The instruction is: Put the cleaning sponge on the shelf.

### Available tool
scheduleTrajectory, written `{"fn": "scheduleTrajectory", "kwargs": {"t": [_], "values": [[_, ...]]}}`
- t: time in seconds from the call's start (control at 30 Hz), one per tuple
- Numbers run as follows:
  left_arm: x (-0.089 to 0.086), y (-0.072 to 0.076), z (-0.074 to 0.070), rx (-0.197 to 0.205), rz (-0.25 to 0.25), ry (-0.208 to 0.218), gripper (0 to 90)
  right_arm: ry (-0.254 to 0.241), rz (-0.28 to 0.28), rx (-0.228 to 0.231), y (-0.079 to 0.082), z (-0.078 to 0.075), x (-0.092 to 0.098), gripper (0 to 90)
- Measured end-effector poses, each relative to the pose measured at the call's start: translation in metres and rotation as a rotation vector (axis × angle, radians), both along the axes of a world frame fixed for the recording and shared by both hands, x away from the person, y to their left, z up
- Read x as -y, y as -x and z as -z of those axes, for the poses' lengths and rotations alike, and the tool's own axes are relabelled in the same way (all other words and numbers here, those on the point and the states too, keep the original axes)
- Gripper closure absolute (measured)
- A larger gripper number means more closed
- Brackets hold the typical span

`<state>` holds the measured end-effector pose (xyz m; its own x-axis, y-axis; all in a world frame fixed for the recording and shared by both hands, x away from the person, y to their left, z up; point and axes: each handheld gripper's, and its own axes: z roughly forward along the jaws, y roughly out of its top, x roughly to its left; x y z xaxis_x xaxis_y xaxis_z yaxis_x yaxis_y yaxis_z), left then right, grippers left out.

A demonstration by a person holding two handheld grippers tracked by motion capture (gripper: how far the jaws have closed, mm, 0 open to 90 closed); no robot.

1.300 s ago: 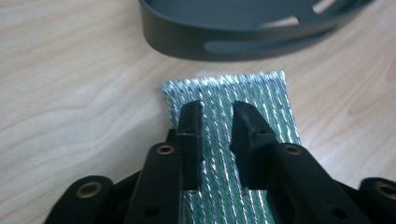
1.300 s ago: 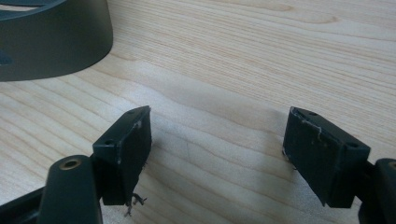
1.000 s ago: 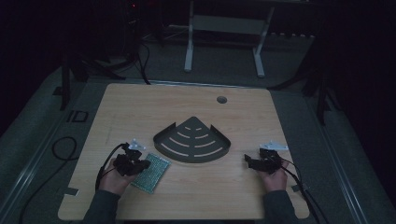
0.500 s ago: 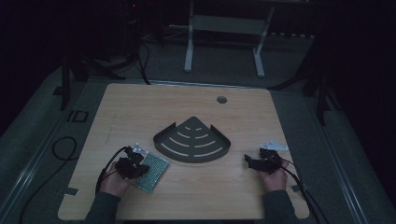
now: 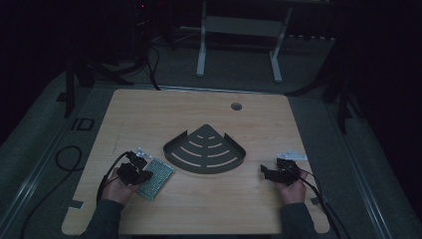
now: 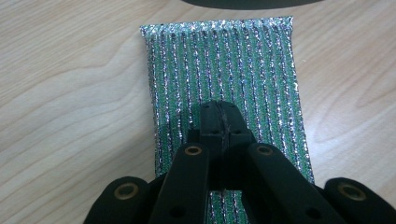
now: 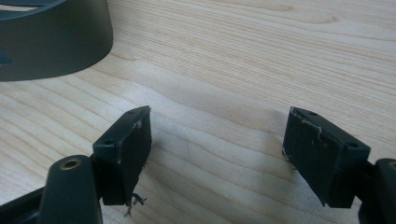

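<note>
A green, silver-striped scouring pad (image 5: 156, 178) (image 6: 224, 70) lies flat on the wooden table (image 5: 199, 119), left of a dark fan-shaped slotted tray (image 5: 205, 150). My left gripper (image 5: 141, 174) (image 6: 219, 109) is shut, its tips low over the pad's middle. No fold of the pad shows between the jaws. My right gripper (image 5: 264, 172) (image 7: 217, 140) stands open over bare wood near the table's front right. Nothing is between its pads (image 7: 133, 140). The tray's rounded wall (image 7: 51, 42) sits just beyond it to the left.
A round cable hole (image 5: 236, 106) is in the table's far side. Cables trail from both grippers off the front edge. A white frame (image 5: 239, 40) stands on the dark floor behind the table.
The left gripper has shifted slightly over the pad. The pad, the tray and the right gripper have stayed put.
</note>
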<state>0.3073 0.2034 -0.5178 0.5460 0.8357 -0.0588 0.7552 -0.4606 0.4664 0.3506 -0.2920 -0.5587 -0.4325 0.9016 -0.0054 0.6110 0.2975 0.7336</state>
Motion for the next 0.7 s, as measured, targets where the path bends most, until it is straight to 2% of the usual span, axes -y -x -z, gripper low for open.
{"fn": "scheduleTrajectory", "kwargs": {"t": [0.1,0.3,0.5,0.7], "values": [[-0.004,-0.003,0.000,-0.002,-0.023,0.002,89.9,0.000,0.000,0.000,0.000,0.000,0.000,23.1],[-0.009,-0.006,-0.001,-0.015,-0.037,-0.002,89.8,0.001,0.000,0.000,0.000,0.000,0.000,23.1],[-0.017,-0.009,-0.005,-0.028,-0.037,0.017,86.3,0.000,0.000,0.001,0.000,0.000,0.000,23.1],[-0.023,-0.014,-0.016,-0.041,-0.023,0.011,82.3,0.000,0.000,0.001,0.000,0.000,0.000,23.1]]}}
